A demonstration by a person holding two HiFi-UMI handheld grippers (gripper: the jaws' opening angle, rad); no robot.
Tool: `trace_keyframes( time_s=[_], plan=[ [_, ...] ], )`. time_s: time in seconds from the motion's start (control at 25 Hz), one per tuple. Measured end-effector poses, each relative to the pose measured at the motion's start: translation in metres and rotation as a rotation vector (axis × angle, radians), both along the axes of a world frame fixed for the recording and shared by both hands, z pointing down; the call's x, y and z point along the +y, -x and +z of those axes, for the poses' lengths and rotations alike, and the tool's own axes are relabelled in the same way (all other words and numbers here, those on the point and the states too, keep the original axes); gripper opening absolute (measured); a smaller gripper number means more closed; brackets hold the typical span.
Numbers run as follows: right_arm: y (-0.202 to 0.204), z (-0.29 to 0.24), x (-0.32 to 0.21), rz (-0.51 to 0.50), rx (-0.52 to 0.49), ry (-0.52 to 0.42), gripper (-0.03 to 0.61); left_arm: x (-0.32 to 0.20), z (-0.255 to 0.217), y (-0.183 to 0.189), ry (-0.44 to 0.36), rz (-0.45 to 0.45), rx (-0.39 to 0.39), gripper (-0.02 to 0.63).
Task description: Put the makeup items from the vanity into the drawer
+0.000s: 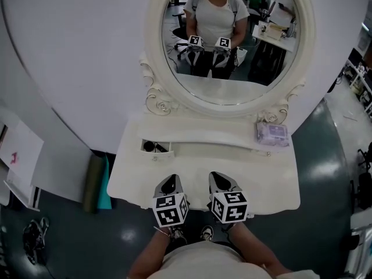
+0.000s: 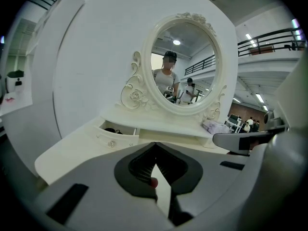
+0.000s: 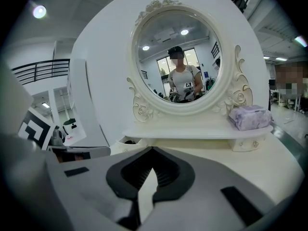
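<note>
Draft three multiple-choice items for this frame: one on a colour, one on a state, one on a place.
1. What colour is the vanity?
A. black
B. cream white
C. red

2. The small drawer at the left is:
A. shut
B. taken out
C. open

3. Where does the purple pouch lie?
A. at the right end of the raised shelf
B. in the drawer
C. on the floor

Answers:
1. B, the top and mirror frame are all pale cream.
2. C, it is pulled out and dark items show inside.
3. A, it sits beside the mirror's right scroll.
</note>
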State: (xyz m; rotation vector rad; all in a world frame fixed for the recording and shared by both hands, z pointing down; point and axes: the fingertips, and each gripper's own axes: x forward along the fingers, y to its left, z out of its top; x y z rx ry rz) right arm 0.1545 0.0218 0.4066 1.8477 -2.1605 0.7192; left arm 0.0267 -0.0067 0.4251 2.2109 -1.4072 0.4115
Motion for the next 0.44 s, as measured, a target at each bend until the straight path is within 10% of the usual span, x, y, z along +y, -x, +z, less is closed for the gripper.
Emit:
trace_keyframes(
  time_s=[0.44],
  plan=[
    [-0.0054,0.0028,-0.0064,0.013,0.004,0.012,0.015,-0.0112,-0.0011,-0.0093,-0.005,0.015,0.003,0.008]
  ],
)
